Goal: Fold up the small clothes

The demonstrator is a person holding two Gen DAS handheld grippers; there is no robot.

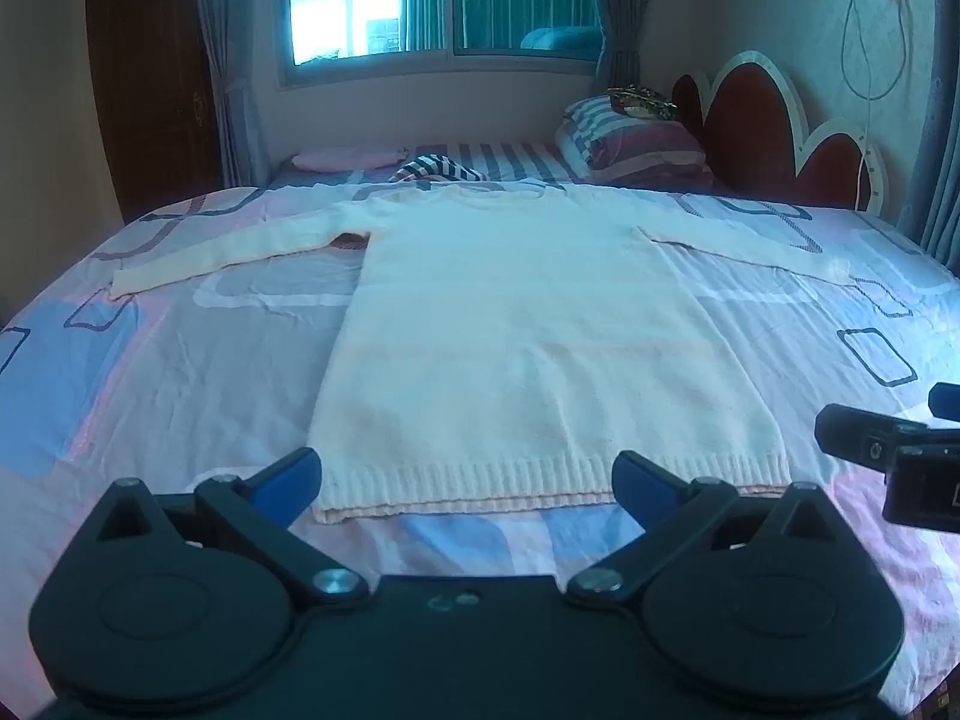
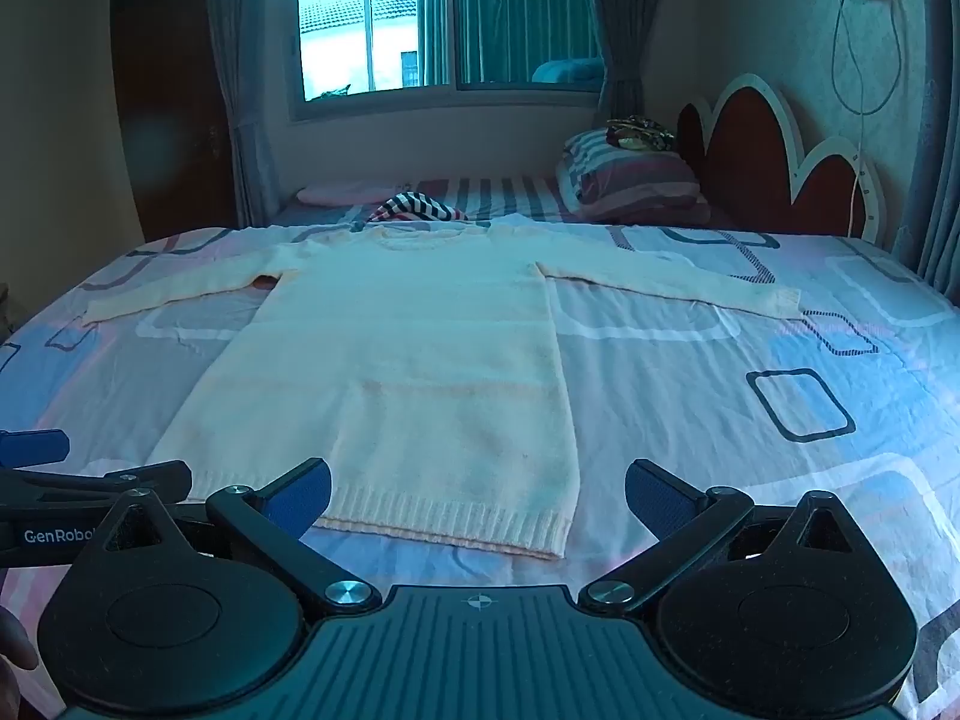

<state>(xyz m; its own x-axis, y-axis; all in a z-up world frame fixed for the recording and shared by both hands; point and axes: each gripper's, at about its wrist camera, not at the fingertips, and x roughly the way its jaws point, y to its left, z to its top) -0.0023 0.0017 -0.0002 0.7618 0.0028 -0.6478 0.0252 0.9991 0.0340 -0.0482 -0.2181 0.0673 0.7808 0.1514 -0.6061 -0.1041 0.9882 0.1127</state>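
Observation:
A cream knitted sweater (image 1: 510, 336) (image 2: 396, 360) lies flat on the bed, hem toward me, both sleeves spread out to the sides. My left gripper (image 1: 468, 474) hovers open just short of the ribbed hem, its blue pads (image 1: 288, 480) wide apart with nothing between them. My right gripper (image 2: 480, 489) is open too, near the hem's right corner, pads (image 2: 654, 495) empty. Each gripper shows at the edge of the other's view: the right one (image 1: 900, 450) and the left one (image 2: 36, 450).
The bed sheet (image 1: 150, 372) is pink, blue and grey with square outlines. Behind the sweater lie a striped garment (image 1: 438, 171), a pink garment (image 1: 348, 157) and striped pillows (image 1: 630, 138). A red scalloped headboard (image 1: 780, 138) stands at the right, a window (image 1: 444, 0) at the back.

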